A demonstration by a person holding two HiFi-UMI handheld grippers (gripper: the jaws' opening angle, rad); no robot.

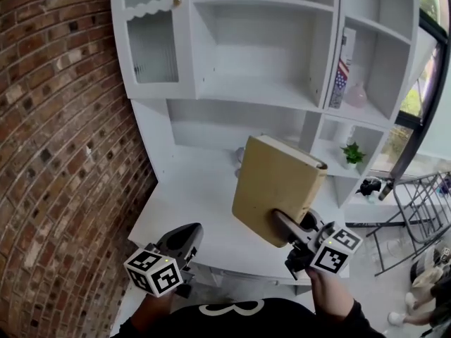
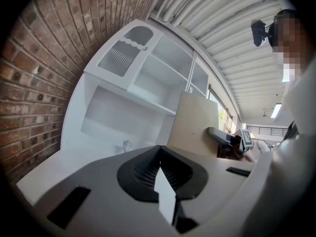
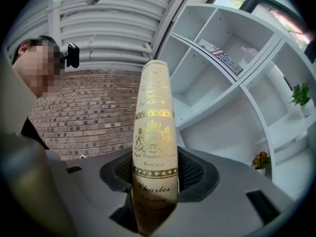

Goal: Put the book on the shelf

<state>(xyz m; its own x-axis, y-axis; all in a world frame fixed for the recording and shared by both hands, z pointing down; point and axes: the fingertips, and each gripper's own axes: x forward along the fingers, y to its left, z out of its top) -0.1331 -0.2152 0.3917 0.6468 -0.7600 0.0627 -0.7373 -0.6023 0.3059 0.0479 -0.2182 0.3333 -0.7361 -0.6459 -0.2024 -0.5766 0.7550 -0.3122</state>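
The book [image 1: 276, 189] is gripped at its lower edge by the right gripper [image 1: 284, 222]; the left gripper [image 1: 182, 241] is closed and empty. If the shelf [image 1: 254, 94] edge is struck, the book may be twisted loose.

A red brick wall [image 1: 56, 153] stands left of a tall white shelving unit [image 1: 254, 41] with a ribbed-glass cabinet door [image 1: 151, 48]; daylight comes through a dark-framed window [image 1: 411, 103] at right, under a corrugated white ceiling [image 2: 232, 43].
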